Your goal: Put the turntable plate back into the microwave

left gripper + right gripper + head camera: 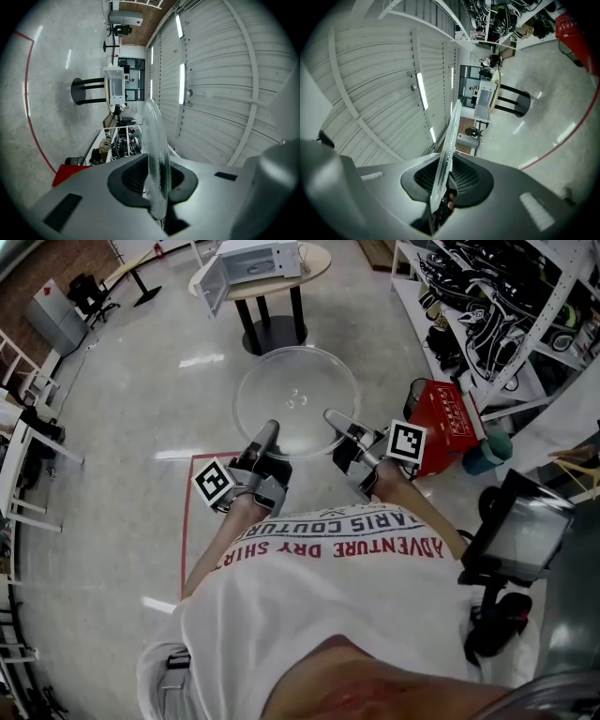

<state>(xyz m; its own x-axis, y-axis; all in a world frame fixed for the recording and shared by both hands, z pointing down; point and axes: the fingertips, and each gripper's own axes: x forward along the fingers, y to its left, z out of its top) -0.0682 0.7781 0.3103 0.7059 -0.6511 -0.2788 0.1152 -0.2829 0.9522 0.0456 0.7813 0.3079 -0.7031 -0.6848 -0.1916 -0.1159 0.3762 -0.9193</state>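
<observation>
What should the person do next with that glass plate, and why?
Probably carry the glass plate forward, kept level, toward the microwave. Both the left hand-held gripper and right hand-held gripper are clamped on its near rim, and the microwave sits well ahead on a round table with its door open.

Ahead: we see bare floor point(150, 399) up to the microwave point(258, 261), door open.
Right: red box point(448, 418) and rack point(497, 306) crowd us.

The clear round turntable plate point(296, 401) hangs level in mid-air, gripped at its near rim. Far beyond, the white microwave point(258, 263) stands door open.
</observation>
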